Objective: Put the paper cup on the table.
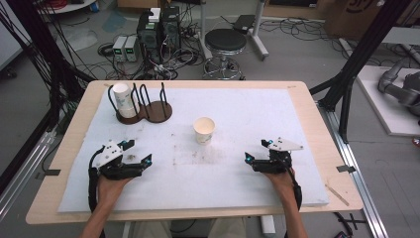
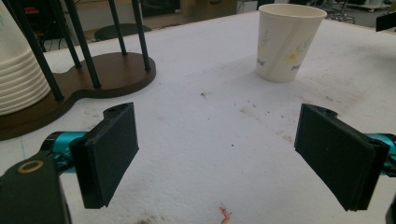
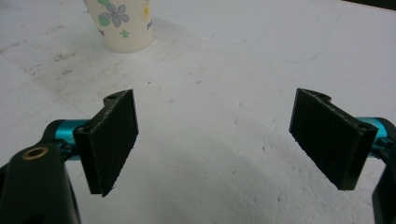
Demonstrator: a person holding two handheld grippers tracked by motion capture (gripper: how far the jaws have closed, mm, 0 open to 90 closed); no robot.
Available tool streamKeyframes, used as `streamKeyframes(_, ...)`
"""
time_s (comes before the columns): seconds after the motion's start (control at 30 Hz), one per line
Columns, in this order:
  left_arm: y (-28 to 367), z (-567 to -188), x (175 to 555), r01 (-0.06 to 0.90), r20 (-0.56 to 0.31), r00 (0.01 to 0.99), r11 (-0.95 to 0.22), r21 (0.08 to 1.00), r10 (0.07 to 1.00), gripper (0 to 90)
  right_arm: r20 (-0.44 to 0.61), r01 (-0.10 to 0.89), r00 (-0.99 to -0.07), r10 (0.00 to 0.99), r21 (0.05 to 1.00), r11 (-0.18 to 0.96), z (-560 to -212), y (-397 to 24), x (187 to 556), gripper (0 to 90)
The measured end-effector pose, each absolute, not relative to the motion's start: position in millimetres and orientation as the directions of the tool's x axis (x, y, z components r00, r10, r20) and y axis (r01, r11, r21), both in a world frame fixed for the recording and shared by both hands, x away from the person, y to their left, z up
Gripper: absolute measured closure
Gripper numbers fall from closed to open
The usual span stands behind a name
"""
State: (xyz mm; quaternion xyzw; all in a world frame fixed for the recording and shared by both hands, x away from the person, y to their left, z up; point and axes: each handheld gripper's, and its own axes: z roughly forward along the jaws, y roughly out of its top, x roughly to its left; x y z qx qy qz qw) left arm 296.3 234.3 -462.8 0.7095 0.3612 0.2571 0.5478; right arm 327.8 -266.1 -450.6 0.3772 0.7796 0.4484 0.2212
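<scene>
A white paper cup with a flower print stands upright near the middle of the white mat; it appears again ahead of the left jaws and at the top of the right gripper view. A stack of paper cups sits in a dark wire holder at the back left. My left gripper rests on the mat at the near left, open, with nothing between its jaws. My right gripper rests at the near right, open and empty too.
The white mat covers a wooden table. The holder's dark wooden base and upright wires stand left of the left gripper's line. Beyond the table are a stool, computer boxes and cables on the floor.
</scene>
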Motion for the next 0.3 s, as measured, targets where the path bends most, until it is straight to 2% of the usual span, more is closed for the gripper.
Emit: streamKeyframes(0.3,234.1,-462.9,296.2,0.23,-0.029,0.605,-0.14,0.963,0.796,13.3,0.007,0.402,-0.619,0.785,0.862,0.309,-450.7,-267.0,329.4,15.9)
